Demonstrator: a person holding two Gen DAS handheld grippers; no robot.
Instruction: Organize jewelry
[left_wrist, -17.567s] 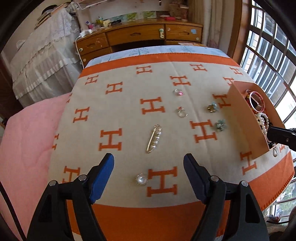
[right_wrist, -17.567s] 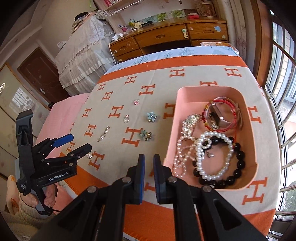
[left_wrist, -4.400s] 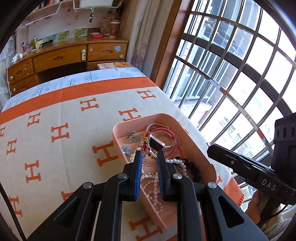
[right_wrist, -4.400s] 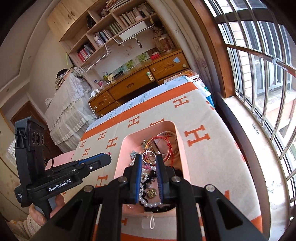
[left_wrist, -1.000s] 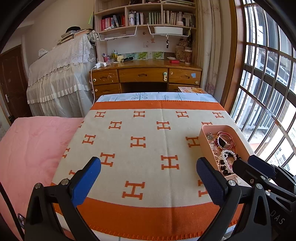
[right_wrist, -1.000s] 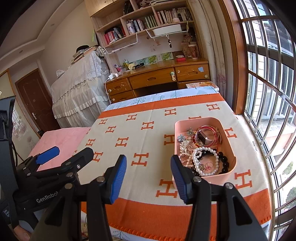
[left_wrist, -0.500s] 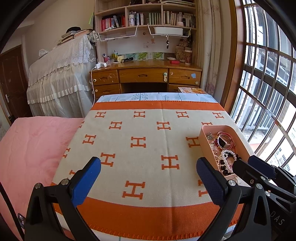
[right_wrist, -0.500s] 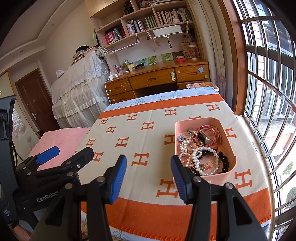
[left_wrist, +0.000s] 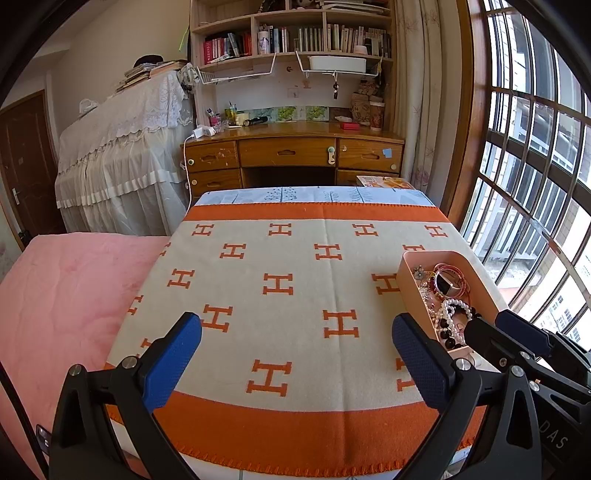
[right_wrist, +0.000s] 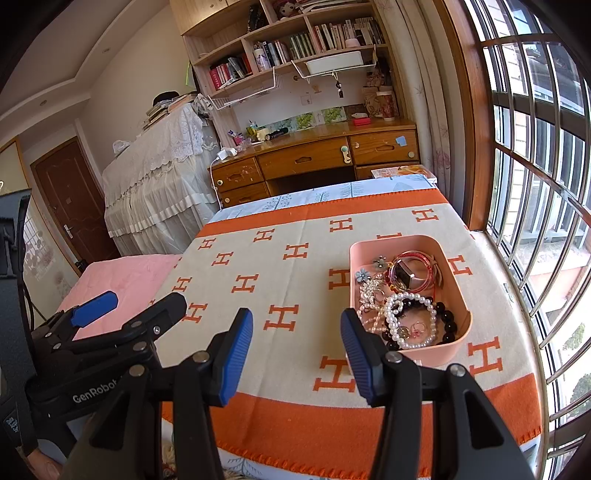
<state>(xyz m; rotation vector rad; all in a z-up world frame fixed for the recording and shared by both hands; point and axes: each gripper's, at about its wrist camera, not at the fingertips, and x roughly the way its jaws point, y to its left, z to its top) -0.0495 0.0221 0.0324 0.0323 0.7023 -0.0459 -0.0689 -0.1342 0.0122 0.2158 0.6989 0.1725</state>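
Right wrist view: you are holding the right gripper (right_wrist: 296, 350) over the near edge of the blanket (right_wrist: 280, 284), its jaws standing apart with nothing between them, while the left gripper (left_wrist: 296, 363) is hanging beside it, jaws spread wide and just as empty. The jewelry is lying heaped in the pink tray (right_wrist: 463, 332) on the window side of the blanket: a pearl bracelet (right_wrist: 408, 319) looping over dark beads (right_wrist: 448, 321), red bangles (right_wrist: 413, 273) at the far end, flower pieces (right_wrist: 364, 275) along the inner wall. No loose piece is showing on the cloth in either view, so the sorting is looking finished. To close it out well, you are best keeping both tools clear of the tray rim, scanning the blanket once for anything small, and avoiding any nudge to the tray, which is sitting near the blanket's window edge.
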